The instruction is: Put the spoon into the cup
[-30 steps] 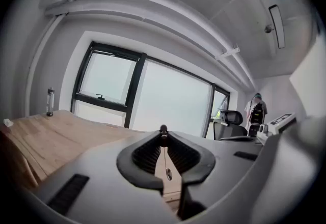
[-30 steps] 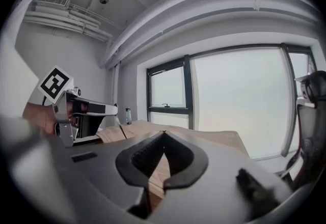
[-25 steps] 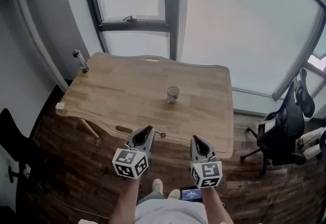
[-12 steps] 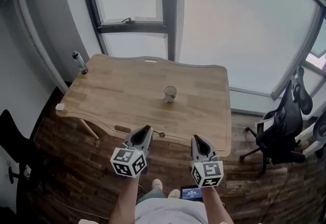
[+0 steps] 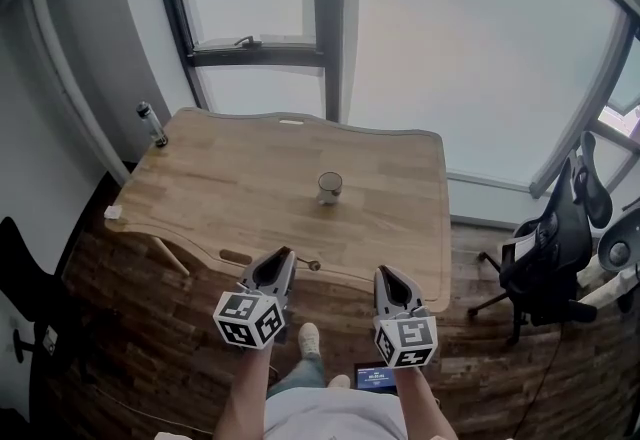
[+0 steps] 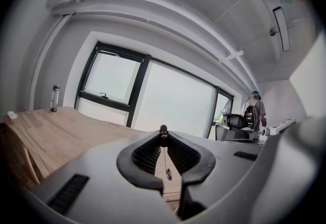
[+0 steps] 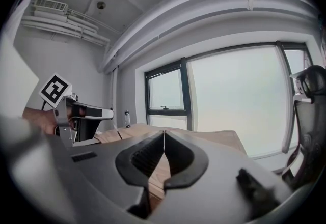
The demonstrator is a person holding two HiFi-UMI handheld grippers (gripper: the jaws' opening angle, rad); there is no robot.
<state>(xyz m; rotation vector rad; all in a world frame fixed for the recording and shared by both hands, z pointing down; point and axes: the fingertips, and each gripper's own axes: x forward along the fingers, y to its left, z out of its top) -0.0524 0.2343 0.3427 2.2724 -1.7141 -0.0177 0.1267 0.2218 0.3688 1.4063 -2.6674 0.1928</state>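
Observation:
A small cup (image 5: 329, 188) stands upright near the middle of the wooden table (image 5: 230, 178). My left gripper (image 5: 283, 255) hovers just off the table's near edge, shut on a thin metal spoon (image 5: 313, 265) whose end pokes out to the right of the jaws. In the left gripper view the spoon (image 6: 168, 173) is pinched between the ribbed pads of the left gripper (image 6: 163, 134); the cup does not show there. My right gripper (image 5: 385, 274) hangs beside it, shut and empty; in its own view the right gripper (image 7: 164, 133) has its jaws meeting at the tips.
A clear bottle (image 5: 151, 122) stands at the table's far left corner, and a small white object (image 5: 112, 212) lies at its left edge. An office chair (image 5: 555, 248) stands to the right. Large windows (image 5: 450, 48) rise behind the table. A person (image 6: 257, 111) stands far off.
Only the head view has shifted slightly; both grippers keep their places and the spoon stays pinched in the left one.

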